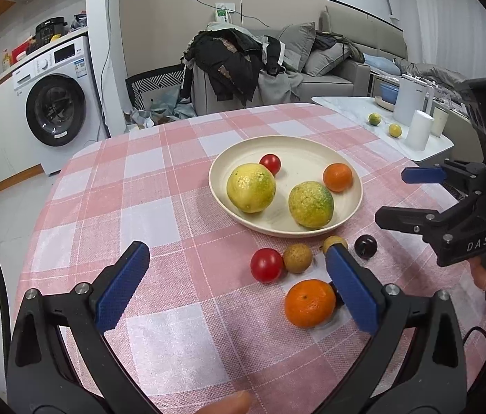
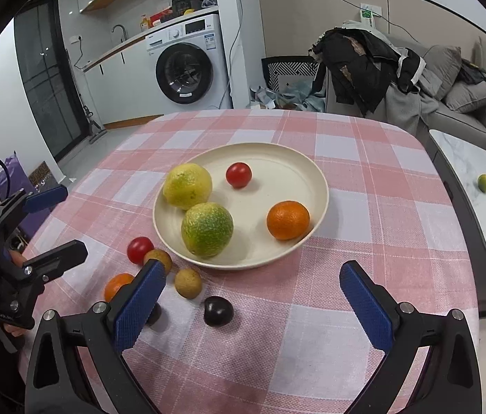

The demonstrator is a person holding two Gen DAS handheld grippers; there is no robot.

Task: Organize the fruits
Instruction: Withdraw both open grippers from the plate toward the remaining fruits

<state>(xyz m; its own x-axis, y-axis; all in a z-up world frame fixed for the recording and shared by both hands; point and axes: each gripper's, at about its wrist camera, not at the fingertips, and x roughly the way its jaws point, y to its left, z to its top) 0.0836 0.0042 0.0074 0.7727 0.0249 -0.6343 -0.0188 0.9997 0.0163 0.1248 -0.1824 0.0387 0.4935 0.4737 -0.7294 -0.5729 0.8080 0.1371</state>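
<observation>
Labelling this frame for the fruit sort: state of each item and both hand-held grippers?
Plate: upright on the checked cloth, holding four fruits.
Two yellow-green citrus: on plate.
Small tomato: on plate.
Orange: on plate.
Second tomato: loose on cloth.
Mandarin: loose on cloth.
Dark plum: loose on cloth.
Left hand-held gripper: open, empty.
Right hand-held gripper: open, empty.

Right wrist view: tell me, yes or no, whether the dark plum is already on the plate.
No: the dark plum lies on the checked cloth, in front of the plate and apart from its rim.
</observation>
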